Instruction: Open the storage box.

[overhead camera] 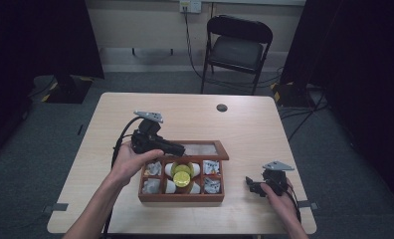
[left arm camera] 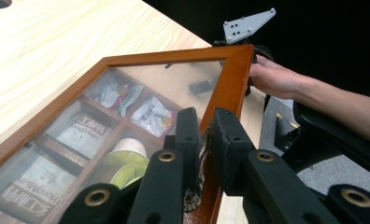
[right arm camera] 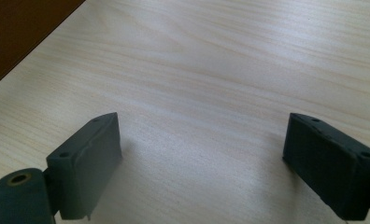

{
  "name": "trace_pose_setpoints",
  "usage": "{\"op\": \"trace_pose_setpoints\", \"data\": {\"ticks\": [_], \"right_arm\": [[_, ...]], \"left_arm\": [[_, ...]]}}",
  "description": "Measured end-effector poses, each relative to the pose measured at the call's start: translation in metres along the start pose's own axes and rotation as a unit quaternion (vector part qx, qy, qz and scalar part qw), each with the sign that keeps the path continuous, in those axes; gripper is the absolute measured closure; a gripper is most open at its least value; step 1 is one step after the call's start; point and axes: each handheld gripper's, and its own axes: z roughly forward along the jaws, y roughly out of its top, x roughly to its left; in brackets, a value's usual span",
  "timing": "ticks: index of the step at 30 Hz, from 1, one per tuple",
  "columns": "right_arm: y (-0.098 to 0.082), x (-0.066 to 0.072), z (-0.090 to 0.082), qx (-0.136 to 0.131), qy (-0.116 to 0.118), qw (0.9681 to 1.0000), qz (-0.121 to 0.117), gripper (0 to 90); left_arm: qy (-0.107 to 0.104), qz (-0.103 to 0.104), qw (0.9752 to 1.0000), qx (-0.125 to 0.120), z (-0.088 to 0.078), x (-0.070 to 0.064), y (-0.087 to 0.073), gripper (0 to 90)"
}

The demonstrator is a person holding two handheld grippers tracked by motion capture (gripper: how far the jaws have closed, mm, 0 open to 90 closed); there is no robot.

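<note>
The high view looks down over the table (overhead camera: pixel 245 124); both gripper views sit close above that tabletop.

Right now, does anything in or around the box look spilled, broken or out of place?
Nothing stands out. The left gripper holds the lid part-open by its frame; packets sit in their compartments; the right gripper rests open on the table.

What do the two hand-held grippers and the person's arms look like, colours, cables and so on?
The left hand-held gripper and the right hand-held gripper are matte black, each topped by a grey three-cornered plate with small holes. The jaws are thick, blocky black pads on arms with brass-coloured pivot rivets. A black cable trails from the left one. The forearms are bare, with no sleeves.
</note>
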Motion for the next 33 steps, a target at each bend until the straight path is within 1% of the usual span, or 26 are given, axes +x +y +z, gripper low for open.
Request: {"op": "trace_pose_setpoints", "data": {"ticks": [2, 5, 8, 10, 13, 20, 23, 26, 27, 28, 30, 33], "right_arm": [[0.000, 0.000, 0.000, 0.000, 0.000, 1.0000, 0.000, 10.7], [0.000, 0.000, 0.000, 0.000, 0.000, 1.0000, 0.000, 10.7], [0.000, 0.000, 0.000, 0.000, 0.000, 1.0000, 0.000, 10.7], [0.000, 0.000, 0.000, 0.000, 0.000, 1.0000, 0.000, 10.7], [0.000, 0.000, 0.000, 0.000, 0.000, 1.0000, 0.000, 10.7], [0.000, 0.000, 0.000, 0.000, 0.000, 1.0000, 0.000, 10.7], [0.000, 0.000, 0.000, 0.001, 0.001, 1.0000, 0.000, 10.8], [0.001, -0.001, -0.001, 0.004, 0.005, 1.0000, 0.001, 12.4], [0.001, -0.001, -0.002, 0.004, 0.006, 1.0000, 0.002, 14.5], [0.001, -0.001, -0.003, 0.006, 0.012, 0.9999, 0.002, 14.6], [0.001, -0.001, -0.003, 0.006, 0.016, 0.9998, 0.004, 14.6], [0.003, 0.001, -0.006, -0.002, 0.022, 0.9997, 0.005, 14.6]], "left_arm": [[0.003, -0.003, 1.0000, -0.002, -0.001, 0.000, 0.002, 81.0], [0.001, -0.003, 1.0000, -0.007, -0.002, 0.001, 0.003, 81.0], [0.005, 0.002, 1.0000, -0.004, -0.002, 0.001, 0.005, 81.0], [0.006, -0.002, 0.9999, -0.011, -0.003, 0.002, 0.006, 81.1], [0.005, 0.001, 0.9999, -0.012, -0.004, 0.003, 0.007, 81.1], [0.008, -0.006, 0.9998, -0.017, -0.005, 0.004, 0.009, 81.0], [0.009, -0.005, 0.9998, -0.018, -0.005, 0.004, 0.010, 81.0], [0.009, -0.006, 0.9997, -0.021, -0.006, 0.004, 0.010, 81.0], [0.009, -0.005, 0.9997, -0.021, -0.006, 0.005, 0.011, 81.0], [0.010, -0.004, 0.9997, -0.020, -0.006, 0.004, 0.011, 81.1], [0.009, -0.004, 0.9998, -0.019, -0.006, 0.004, 0.011, 81.0], [0.009, -0.003, 0.9998, -0.018, -0.006, 0.005, 0.011, 81.1]]}}
